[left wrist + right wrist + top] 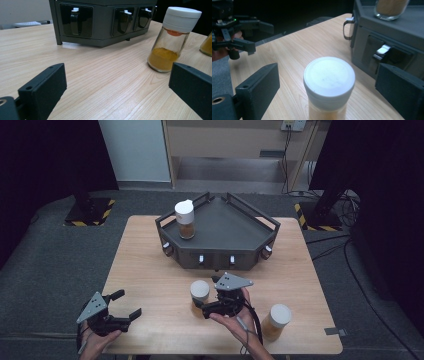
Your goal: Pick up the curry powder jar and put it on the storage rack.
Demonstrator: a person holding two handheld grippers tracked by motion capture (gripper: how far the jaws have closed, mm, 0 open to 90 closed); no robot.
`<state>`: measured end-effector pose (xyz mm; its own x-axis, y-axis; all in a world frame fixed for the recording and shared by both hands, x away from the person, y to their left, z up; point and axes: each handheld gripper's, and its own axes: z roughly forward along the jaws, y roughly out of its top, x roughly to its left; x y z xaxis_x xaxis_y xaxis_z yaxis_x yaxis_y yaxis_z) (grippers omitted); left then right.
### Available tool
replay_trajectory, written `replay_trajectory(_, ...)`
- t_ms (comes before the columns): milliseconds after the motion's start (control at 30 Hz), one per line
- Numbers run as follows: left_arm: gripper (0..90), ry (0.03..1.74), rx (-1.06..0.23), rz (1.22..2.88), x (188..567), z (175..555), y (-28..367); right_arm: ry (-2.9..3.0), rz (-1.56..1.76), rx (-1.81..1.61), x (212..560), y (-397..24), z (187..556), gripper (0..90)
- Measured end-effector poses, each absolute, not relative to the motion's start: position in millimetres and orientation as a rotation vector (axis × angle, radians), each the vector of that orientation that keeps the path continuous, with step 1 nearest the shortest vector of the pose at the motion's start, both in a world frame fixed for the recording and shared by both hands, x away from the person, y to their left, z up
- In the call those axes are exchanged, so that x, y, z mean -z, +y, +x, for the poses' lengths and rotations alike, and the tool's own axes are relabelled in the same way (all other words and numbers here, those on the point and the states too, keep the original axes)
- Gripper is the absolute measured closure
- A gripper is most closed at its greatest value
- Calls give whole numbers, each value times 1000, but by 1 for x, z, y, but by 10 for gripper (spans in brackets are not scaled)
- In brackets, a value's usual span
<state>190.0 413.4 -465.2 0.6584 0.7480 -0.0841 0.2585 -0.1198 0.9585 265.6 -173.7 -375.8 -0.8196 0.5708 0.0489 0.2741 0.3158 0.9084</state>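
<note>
Your right gripper [327, 82] straddles the white-capped spice jar [329, 85], jaws wide, pads not touching. Your left gripper [125, 306] gapes empty.

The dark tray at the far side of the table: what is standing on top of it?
One jar with a white cap and brownish powder stands on the dark tray, near its left rail. The spot beneath the jar is covered.

Both grippers' [125, 310] [202, 305] jaws apart

Looks like a lab or test room to me. Black curtains [45, 155], hazard-striped stand bases [90, 212], loose cables [345, 205] on grey carpet [55, 265], one lone wooden desk [150, 270].
</note>
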Motion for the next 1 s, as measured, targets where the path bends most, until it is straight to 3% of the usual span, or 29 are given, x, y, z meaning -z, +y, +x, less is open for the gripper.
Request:
replay_trajectory(433,6,828,-510,1684,465,190,414,2329,793,-1491,401,-160,279,187)
replay_trajectory(567,7,827,-509,1683,466,190,414,2327,768,-1477,406,-156,278,321)
replay_trajectory(1000,8,828,-503,1678,467,191,414,2334,758,-1455,395,-153,278,334)
